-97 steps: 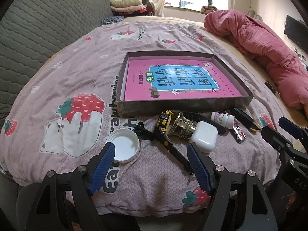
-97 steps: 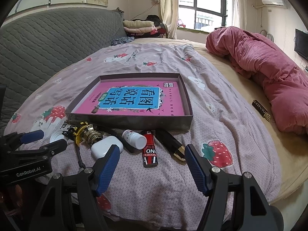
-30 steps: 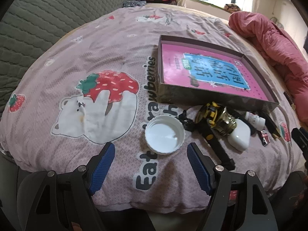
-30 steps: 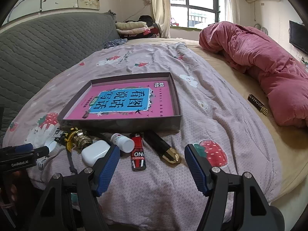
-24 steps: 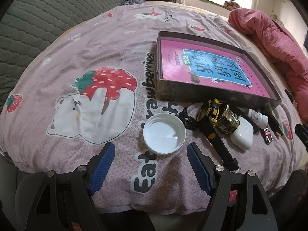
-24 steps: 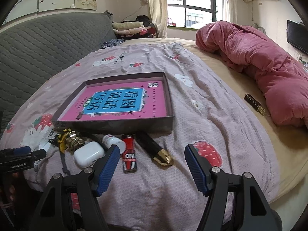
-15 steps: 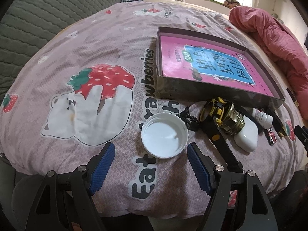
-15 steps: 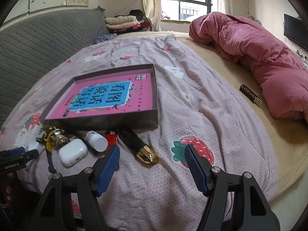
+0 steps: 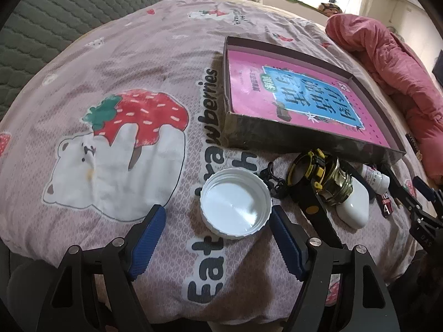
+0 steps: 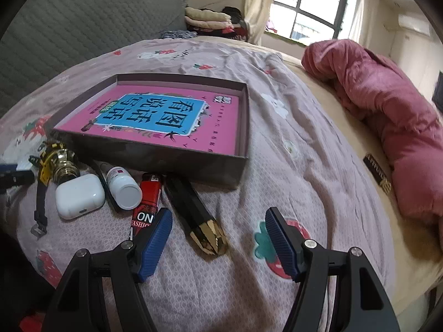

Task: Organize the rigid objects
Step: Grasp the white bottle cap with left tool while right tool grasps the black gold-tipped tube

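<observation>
A white round lid (image 9: 235, 203) lies open side up on the strawberry bedspread, between the blue pads of my left gripper (image 9: 217, 215). Its jaws are closing but do not press on the lid. To the right lie a yellow-and-black strap (image 9: 313, 171), a brass piece (image 9: 337, 182) and a white earbud case (image 9: 355, 207). My right gripper (image 10: 218, 215) is open over the gold tip of a black tube (image 10: 193, 210). Beside the tube are a red lighter (image 10: 146, 202) and a small white bottle (image 10: 123, 185). Behind them sits a shallow dark box (image 10: 166, 157) holding a pink book.
A pink quilt (image 10: 387, 110) is bunched on the right of the bed. A small black-and-gold bar (image 10: 378, 171) lies on the beige sheet beside it. A grey quilted headboard (image 10: 83, 27) lines the left. The bed's edge drops off just below both grippers.
Both grippers have sunk closer to the bed. The lid now sits between the left pads. The right gripper rolled and shifted right, so the black tube's gold tip lies between its fingers.
</observation>
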Tool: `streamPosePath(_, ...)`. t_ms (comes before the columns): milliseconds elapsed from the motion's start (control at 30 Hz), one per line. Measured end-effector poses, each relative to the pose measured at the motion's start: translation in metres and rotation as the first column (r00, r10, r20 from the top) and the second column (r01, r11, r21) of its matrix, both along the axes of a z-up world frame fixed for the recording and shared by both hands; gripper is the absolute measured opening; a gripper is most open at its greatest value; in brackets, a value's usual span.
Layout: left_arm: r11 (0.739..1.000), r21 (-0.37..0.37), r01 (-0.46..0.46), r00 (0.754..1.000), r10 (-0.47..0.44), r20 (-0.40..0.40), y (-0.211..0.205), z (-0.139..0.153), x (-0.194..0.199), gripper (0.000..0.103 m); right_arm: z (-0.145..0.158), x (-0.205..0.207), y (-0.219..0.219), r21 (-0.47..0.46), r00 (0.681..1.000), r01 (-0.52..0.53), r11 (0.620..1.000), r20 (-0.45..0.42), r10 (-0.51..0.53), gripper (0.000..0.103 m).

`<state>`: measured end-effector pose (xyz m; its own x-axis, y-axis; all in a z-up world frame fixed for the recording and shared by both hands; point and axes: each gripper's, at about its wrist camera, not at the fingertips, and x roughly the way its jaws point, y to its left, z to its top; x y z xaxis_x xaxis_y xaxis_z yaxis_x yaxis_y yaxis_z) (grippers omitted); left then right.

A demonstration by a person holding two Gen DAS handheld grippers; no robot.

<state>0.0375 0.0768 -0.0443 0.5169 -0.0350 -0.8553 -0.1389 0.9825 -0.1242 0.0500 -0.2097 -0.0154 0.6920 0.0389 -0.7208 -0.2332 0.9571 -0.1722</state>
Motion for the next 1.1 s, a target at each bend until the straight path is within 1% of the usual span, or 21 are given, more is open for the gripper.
streamPosePath(100, 1.000, 0.006, 0.020, 1.000, -0.020, 0.001, -0.004, -0.002, 0.005, 0.070, -0.003, 0.002, 0.000, 0.001, 1.000, -0.007, 1.000, -0.002, 0.007, 0.069)
streamPosePath(300, 1.000, 0.006, 0.028, 1.000, -0.028, 0.012, -0.003, -0.005, 0.007, 0.066, -0.006, 0.008, -0.004, 0.027, 1.000, -0.004, 1.000, -0.017, 0.005, 0.069)
streamPosePath(333, 1.000, 0.007, 0.029, 0.999, -0.029, 0.014, -0.004, -0.006, 0.008, 0.066, -0.007, 0.009, -0.005, 0.031, 1.000, -0.004, 0.999, -0.018, 0.005, 0.069)
streamPosePath(400, 0.999, 0.009, 0.032, 0.999, -0.032, 0.014, -0.005, -0.007, 0.010, 0.066, -0.009, 0.013, -0.007, 0.036, 0.999, -0.007, 0.999, -0.033, 0.009, 0.065)
streamPosePath(467, 0.999, 0.015, 0.034, 0.999, -0.034, 0.012, -0.005, -0.009, 0.012, 0.066, -0.012, 0.014, -0.007, 0.048, 0.999, -0.018, 0.999, -0.044, 0.020, 0.064)
streamPosePath(633, 0.999, 0.021, 0.037, 0.999, -0.037, 0.016, -0.006, -0.010, 0.011, 0.066, -0.015, 0.017, 0.002, 0.015, 0.997, -0.066, 0.998, -0.031, 0.067, 0.060)
streamPosePath(733, 0.999, 0.025, 0.043, 0.999, -0.043, 0.018, -0.005, -0.010, 0.014, 0.066, -0.020, 0.019, 0.011, -0.017, 0.993, -0.111, 0.994, -0.030, 0.111, 0.050)
streamPosePath(800, 0.998, 0.029, 0.048, 0.998, -0.049, 0.025, -0.005, -0.008, 0.017, 0.065, -0.024, 0.019, 0.018, -0.042, 0.988, -0.150, 0.988, -0.028, 0.149, 0.038)
streamPosePath(833, 0.998, 0.032, 0.050, 0.998, -0.051, 0.027, -0.005, -0.008, 0.017, 0.065, -0.026, 0.020, 0.021, -0.049, 0.987, -0.162, 0.986, -0.031, 0.161, 0.036)
streamPosePath(900, 0.997, 0.044, 0.056, 0.998, -0.057, 0.027, -0.006, -0.008, 0.019, 0.064, -0.029, 0.022, 0.023, -0.056, 0.985, -0.172, 0.984, -0.037, 0.170, 0.034)
streamPosePath(967, 0.997, 0.051, 0.059, 0.998, -0.060, 0.027, -0.007, -0.009, 0.020, 0.064, -0.028, 0.024, 0.018, -0.008, 0.984, -0.173, 0.985, -0.052, 0.172, 0.033)
streamPosePath(1033, 0.997, 0.046, 0.056, 0.998, -0.057, 0.029, -0.006, -0.009, 0.020, 0.064, -0.026, 0.027, 0.009, 0.074, 0.983, -0.163, 0.984, -0.073, 0.168, 0.032)
streamPosePath(1100, 0.997, 0.047, 0.054, 0.998, -0.056, 0.033, -0.007, -0.009, 0.019, 0.059, -0.024, 0.029, 0.002, 0.137, 0.982, -0.154, 0.979, -0.086, 0.166, 0.030)
